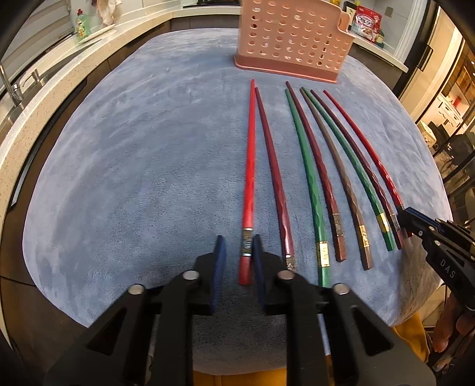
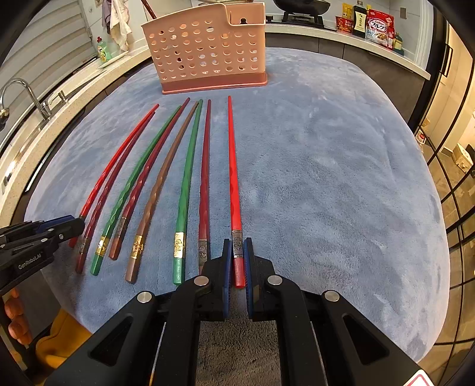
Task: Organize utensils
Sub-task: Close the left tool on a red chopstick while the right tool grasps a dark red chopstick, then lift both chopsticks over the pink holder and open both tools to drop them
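Blue pads nearest my lens on both rigs. Left gripper [image 1: 239, 246]: jaws apart, straddling the butt end of the left red chopstick [image 1: 249, 166]; the right-side pad sits against it, and a clear gap shows on the other side. Not gripping.

Right gripper [image 2: 237, 246]: pads pressed in on both sides of the right red chopstick [image 2: 233, 166] at its metal band, so I read it as clamped. The stick lies flat on the blue fleece cloth [image 1: 133, 178].

These two red sticks are the outer ends of one row. Between them lie six other chopsticks [image 2: 187, 178], maroon, green and brown, roughly parallel, thick ends toward me and tips pointing away. Some pairs nearly touch along their length.

Beyond the tips, a short way off, the pink perforated holder [image 2: 207, 47] stands upright on the cloth. I can't make out its contents.

Further back: a pale counter with a faucet [image 2: 26, 89], a green dish soap bottle [image 1: 81, 25] and a red cereal bag [image 2: 380, 26].
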`<state>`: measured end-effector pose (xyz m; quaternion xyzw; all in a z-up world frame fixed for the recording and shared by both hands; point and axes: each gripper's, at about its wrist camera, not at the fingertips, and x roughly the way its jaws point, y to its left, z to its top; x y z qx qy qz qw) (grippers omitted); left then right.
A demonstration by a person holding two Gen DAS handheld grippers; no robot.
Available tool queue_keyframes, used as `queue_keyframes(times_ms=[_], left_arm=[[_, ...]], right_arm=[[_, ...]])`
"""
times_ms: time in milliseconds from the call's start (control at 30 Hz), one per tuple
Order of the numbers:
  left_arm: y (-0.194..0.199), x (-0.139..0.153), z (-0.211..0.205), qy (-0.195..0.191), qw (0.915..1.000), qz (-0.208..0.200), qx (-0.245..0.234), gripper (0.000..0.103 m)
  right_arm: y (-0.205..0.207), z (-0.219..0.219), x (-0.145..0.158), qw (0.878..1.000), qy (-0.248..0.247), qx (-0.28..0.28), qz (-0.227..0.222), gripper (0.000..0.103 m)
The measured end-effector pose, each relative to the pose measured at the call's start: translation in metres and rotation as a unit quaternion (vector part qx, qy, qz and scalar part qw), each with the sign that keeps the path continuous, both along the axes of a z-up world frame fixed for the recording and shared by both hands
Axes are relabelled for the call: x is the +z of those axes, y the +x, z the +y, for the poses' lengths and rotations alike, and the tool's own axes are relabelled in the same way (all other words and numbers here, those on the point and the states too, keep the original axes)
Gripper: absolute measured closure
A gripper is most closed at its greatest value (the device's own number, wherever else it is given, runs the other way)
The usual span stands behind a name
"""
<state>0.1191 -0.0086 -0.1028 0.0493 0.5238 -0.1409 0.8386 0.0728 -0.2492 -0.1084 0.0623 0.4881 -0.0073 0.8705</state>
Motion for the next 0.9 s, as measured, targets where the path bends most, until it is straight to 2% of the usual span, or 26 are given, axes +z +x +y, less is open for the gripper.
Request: queue_keyframes(times_ms=[33, 233, 467, 667, 900], left_arm=[[0.0, 0.0, -0.001, -0.001, 1.0, 0.001, -0.002, 0.095], [-0.001, 0.005, -0.002, -0.004, 1.0, 0.004, -0.001, 0.095], [0.002, 0.031, -0.003, -0.013, 0.9998, -0.015, 0.001, 0.096], [0.014, 0.066, -0.008, -0.02, 0.9984, -0.053, 0.002, 0.096], [0.043, 0.118, -0.02, -0.031, 0.9932, -0.112, 0.002, 0.096]], right_arm=[[0.0, 0.0, 0.001, 1.0, 0.0, 0.0, -0.001, 0.096], [-0.002, -0.002, 0.01, 1.0, 0.004, -0.001, -0.011, 0.096], [-0.002, -0.005, 0.046, 0.999, 0.012, -0.002, -0.052, 0.096], [0.007, -0.011, 0.089, 0.994, 0.01, -0.006, -0.107, 0.096], [0.036, -0.025, 0.137, 0.986, 0.024, -0.018, -0.163, 0.096]])
